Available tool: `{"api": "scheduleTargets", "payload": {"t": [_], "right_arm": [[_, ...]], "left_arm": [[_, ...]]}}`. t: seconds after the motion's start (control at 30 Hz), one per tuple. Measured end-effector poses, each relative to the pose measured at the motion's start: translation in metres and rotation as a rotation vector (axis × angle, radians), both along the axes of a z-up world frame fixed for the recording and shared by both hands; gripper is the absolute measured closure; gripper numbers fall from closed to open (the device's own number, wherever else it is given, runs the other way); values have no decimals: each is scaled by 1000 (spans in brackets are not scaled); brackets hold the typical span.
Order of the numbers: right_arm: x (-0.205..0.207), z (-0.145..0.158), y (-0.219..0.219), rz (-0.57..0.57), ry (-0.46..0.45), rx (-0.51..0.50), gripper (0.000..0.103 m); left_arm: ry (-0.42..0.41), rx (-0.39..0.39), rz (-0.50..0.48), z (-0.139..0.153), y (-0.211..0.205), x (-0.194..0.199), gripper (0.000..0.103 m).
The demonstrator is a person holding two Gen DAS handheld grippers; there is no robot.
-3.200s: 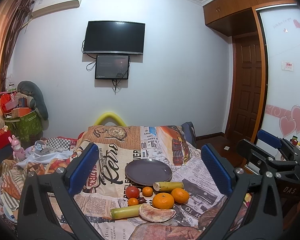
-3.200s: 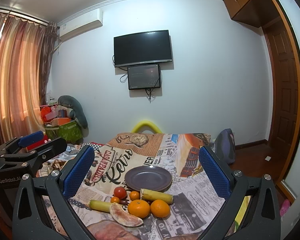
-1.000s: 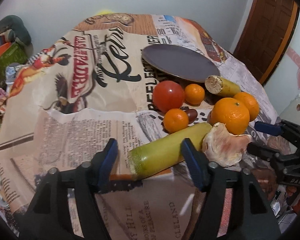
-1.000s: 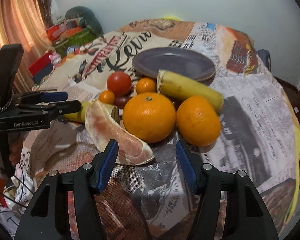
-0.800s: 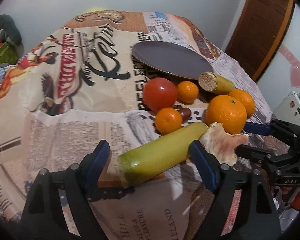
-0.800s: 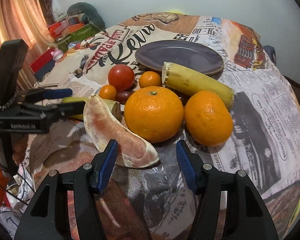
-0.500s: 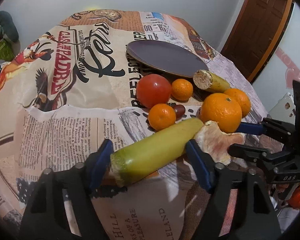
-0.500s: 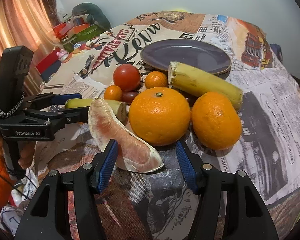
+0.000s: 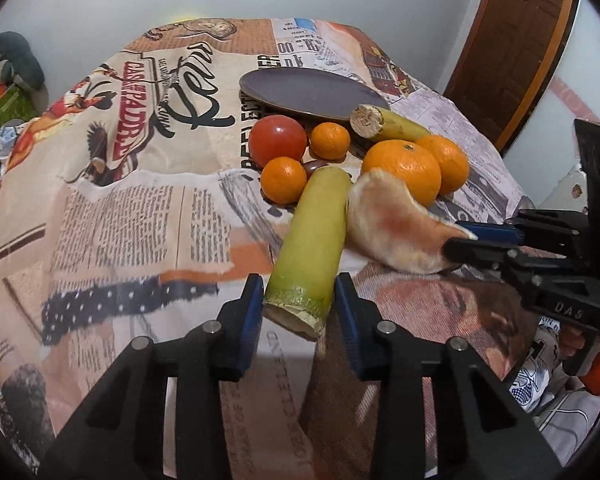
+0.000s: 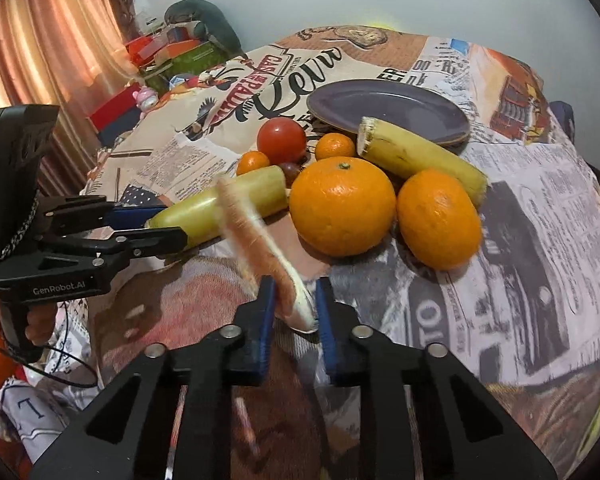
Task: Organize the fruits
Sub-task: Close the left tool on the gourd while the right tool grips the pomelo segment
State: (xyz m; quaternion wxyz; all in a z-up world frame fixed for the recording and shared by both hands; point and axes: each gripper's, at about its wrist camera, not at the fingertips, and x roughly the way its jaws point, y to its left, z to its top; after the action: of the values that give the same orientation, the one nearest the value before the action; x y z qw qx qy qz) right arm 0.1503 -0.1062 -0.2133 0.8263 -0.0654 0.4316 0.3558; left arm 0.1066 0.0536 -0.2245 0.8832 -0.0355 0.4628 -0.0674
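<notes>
My left gripper [image 9: 300, 312] is shut on the near end of a green sugarcane piece [image 9: 314, 240], which points away toward the fruit pile. My right gripper [image 10: 296, 312] is shut on the tip of a peeled pomelo wedge [image 10: 256, 240], tilted on edge; the wedge also shows in the left wrist view [image 9: 392, 224]. Behind them lie two big oranges [image 10: 342, 204] [image 10: 438, 218], a yellow sugarcane piece [image 10: 416, 158], a tomato [image 10: 281, 140], two small tangerines [image 10: 334, 146] [image 10: 253, 162] and a dark purple empty plate [image 10: 388, 110].
The fruit lies on a table covered with a newspaper-print cloth [image 9: 140, 200]. Boxes and bags are piled by the curtain at the left [image 10: 172, 52]. A wooden door [image 9: 512, 40] stands at the right.
Both grippers have moved in and closed: the left one on the green sugarcane piece, the right one on the pomelo wedge, which has tipped up on edge.
</notes>
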Motion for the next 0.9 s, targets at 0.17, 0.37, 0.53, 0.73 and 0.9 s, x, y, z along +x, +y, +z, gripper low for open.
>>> {"api": "scheduleTargets", "payload": {"t": [0.17,0.37,0.53,0.73,0.9], "right_arm": [[-10,6,-9,-23,-20,-20,90],[-23,8,-11,12,-26,-38,91],[-17,6,-2,25,-20,-53,87],[-8,2,8,33,11,-40,84],[-2,-5,19,56,20,-63,80]], "left_arm": [[14,20,29,4,2,-17,67],[29,37,15,5,-1,-39,68],[50,9,17,4,3,-29,68],[51,27,-6,5,3,-13,68],[48,33,-28,6,2,3,64]]}}
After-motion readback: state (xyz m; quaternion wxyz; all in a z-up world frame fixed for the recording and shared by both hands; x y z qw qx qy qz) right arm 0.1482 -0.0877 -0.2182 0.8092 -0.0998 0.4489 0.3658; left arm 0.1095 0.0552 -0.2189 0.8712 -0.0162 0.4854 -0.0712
